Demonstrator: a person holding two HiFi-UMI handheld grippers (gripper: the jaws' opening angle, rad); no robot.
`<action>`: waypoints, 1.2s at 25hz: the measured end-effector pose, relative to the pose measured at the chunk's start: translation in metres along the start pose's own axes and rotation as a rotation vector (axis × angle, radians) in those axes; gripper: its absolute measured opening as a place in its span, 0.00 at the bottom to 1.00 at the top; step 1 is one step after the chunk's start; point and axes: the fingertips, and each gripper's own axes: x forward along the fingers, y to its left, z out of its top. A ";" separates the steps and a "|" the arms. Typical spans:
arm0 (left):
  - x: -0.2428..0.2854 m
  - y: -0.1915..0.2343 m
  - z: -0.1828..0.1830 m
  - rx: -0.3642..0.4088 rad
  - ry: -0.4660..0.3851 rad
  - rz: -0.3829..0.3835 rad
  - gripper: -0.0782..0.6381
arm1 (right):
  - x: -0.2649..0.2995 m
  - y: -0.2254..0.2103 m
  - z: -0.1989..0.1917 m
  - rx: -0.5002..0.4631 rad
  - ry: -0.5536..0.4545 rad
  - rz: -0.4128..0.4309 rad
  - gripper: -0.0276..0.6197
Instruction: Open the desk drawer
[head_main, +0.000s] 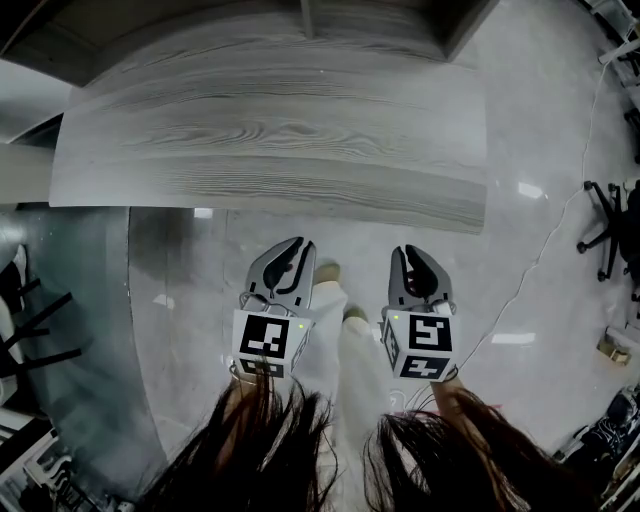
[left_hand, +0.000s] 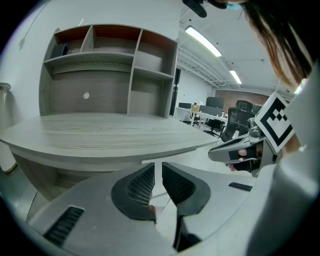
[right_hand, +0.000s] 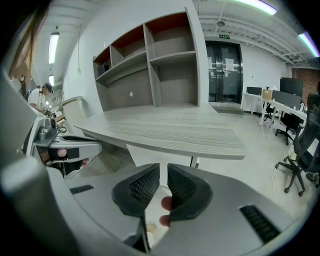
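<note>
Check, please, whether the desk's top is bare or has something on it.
Bare: the desk shows only wood grain on top in all three views; nothing lies on it.

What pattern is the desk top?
Desk top: pale grey wood grain, best in head view.

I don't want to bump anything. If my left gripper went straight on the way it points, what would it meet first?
Most likely the desk: the left gripper aims at or just under its front edge, with nothing in between. Depth is hard to judge here.
</note>
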 end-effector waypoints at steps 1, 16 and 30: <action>0.002 0.001 -0.008 -0.007 -0.005 -0.001 0.15 | 0.002 -0.001 -0.002 0.001 0.003 0.000 0.09; 0.024 0.011 -0.051 -0.052 0.059 0.012 0.15 | 0.029 -0.004 -0.024 0.014 0.043 0.010 0.15; 0.052 0.025 -0.041 -0.034 0.057 -0.007 0.20 | 0.055 -0.023 -0.026 0.027 0.069 -0.011 0.20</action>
